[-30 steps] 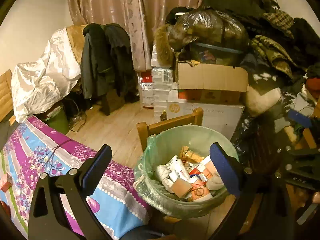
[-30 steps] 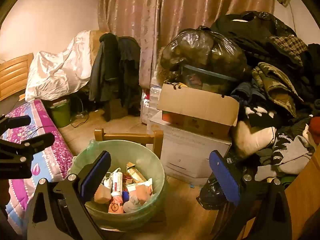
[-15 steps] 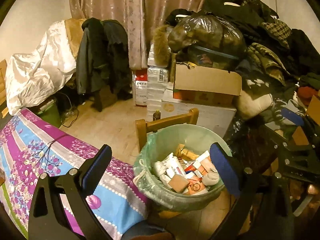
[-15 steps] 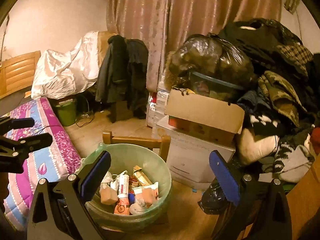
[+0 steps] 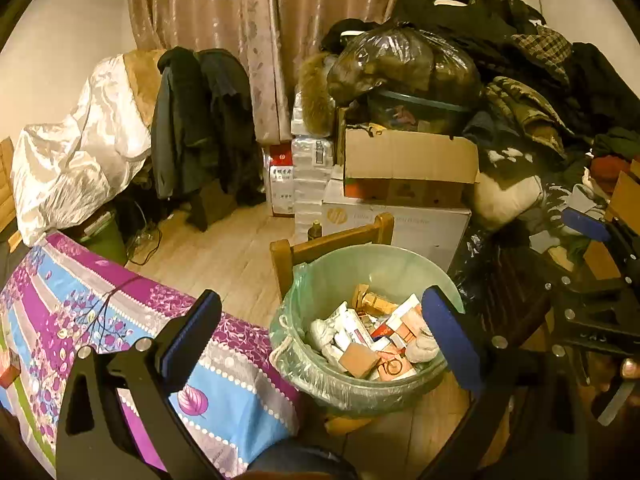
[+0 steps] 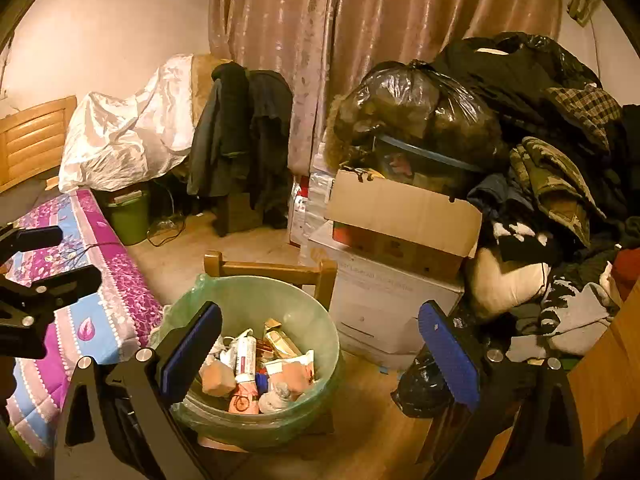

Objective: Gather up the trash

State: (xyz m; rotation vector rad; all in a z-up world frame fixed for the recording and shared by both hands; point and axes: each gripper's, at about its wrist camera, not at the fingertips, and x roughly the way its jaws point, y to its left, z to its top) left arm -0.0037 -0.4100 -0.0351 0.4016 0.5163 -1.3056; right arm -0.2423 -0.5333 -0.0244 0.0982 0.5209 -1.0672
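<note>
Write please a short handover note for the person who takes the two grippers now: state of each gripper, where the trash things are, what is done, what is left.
Left gripper: open, holds nothing.
Right gripper: open, holds nothing.
Both are above the green-lined trash bin, which stands beside the floral quilt, in front of a wooden chair back.
Done: the bin already holds packets, tubes and crumpled paper.
Left: no loose trash is clearly visible near the grippers; look around for more, perhaps on the quilt. The liner is not tied.
</note>
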